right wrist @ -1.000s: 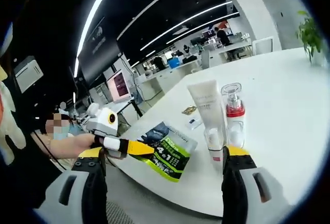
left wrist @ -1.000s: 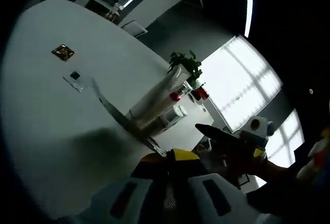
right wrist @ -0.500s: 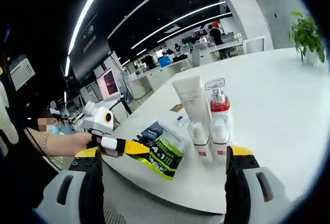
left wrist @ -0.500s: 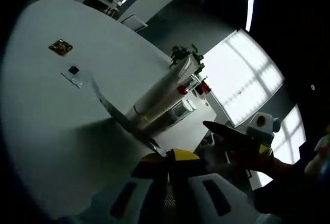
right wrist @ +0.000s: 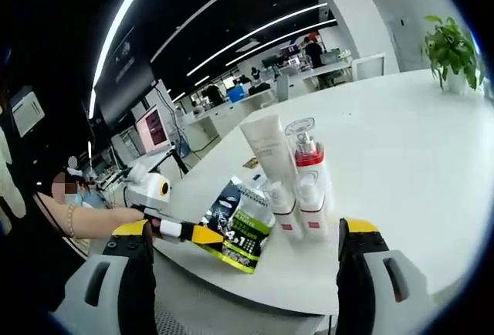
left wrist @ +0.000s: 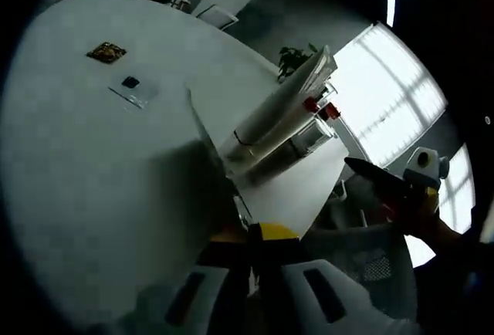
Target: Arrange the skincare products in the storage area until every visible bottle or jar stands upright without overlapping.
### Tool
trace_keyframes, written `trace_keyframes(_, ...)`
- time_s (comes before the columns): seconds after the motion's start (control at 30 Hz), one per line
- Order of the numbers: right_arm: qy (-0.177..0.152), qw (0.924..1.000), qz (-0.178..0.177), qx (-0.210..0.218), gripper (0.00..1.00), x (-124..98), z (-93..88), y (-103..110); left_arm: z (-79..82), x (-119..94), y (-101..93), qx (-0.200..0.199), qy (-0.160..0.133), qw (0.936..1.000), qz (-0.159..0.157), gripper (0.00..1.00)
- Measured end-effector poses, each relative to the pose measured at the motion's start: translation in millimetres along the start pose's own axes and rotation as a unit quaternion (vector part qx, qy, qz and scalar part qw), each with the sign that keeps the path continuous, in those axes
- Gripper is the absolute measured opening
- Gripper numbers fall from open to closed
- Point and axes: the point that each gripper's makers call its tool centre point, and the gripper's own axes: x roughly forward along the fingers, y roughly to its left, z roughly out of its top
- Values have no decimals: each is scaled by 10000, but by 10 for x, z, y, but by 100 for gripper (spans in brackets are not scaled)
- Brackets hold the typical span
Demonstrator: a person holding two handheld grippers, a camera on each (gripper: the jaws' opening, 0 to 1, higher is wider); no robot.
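Observation:
A green and black pouch (right wrist: 241,227) hangs over the near edge of the white table (right wrist: 401,157), and my left gripper (right wrist: 185,232) is shut on it. In the left gripper view the pouch (left wrist: 218,159) shows edge-on, rising from my left gripper's (left wrist: 253,235) closed jaws. Just behind it stand a white tube (right wrist: 267,153) on its cap, a clear pump bottle (right wrist: 306,167) with a red collar, and two small bottles (right wrist: 282,200), all upright and close together. My right gripper (right wrist: 243,231) is open and holds nothing, back from the table edge; it also shows in the left gripper view (left wrist: 386,184).
A potted plant (right wrist: 448,42) stands at the table's far right, with a chair (right wrist: 367,65) behind the far edge. A brown square (left wrist: 106,52) and a small dark item (left wrist: 131,84) lie on the table (left wrist: 85,165). A person's hand (right wrist: 100,219) holds the left gripper.
My left gripper has brought the pouch closer to the bottle group. The right gripper view has drawn back slightly, so the bottles look smaller. Both grippers keep their states.

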Motion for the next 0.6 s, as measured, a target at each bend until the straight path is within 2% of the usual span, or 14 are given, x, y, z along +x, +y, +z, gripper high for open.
trace_keyframes(0.13, 8, 10000, -9, 12, 100, -4, -8, -8, -38, 29, 67, 129, 70, 9997, 181, 0)
trace_keyframes(0.33, 17, 10000, 16, 35, 100, -3, -7, 7, -70, 50, 179, 543, 199, 9971, 504, 1)
trace_keyframes(0.4, -4, 10000, 26, 35, 100, -2, 4, 16, -85, 69, 186, 837, 265, 9938, 681, 3)
trace_keyframes(0.47, 0, 10000, 33, 43, 100, -1, 1, 19, -85, 38, 275, 1191, 368, 9888, 816, 7)
trace_keyframes(0.5, 0, 10000, 30, 40, 100, -3, 0, 21, -108, 65, 257, 1375, 450, 9854, 901, 10)
trace_keyframes(0.6, 11, 10000, 38, 50, 100, -6, -6, 29, -129, 57, 293, 1690, 559, 9780, 1087, 15)
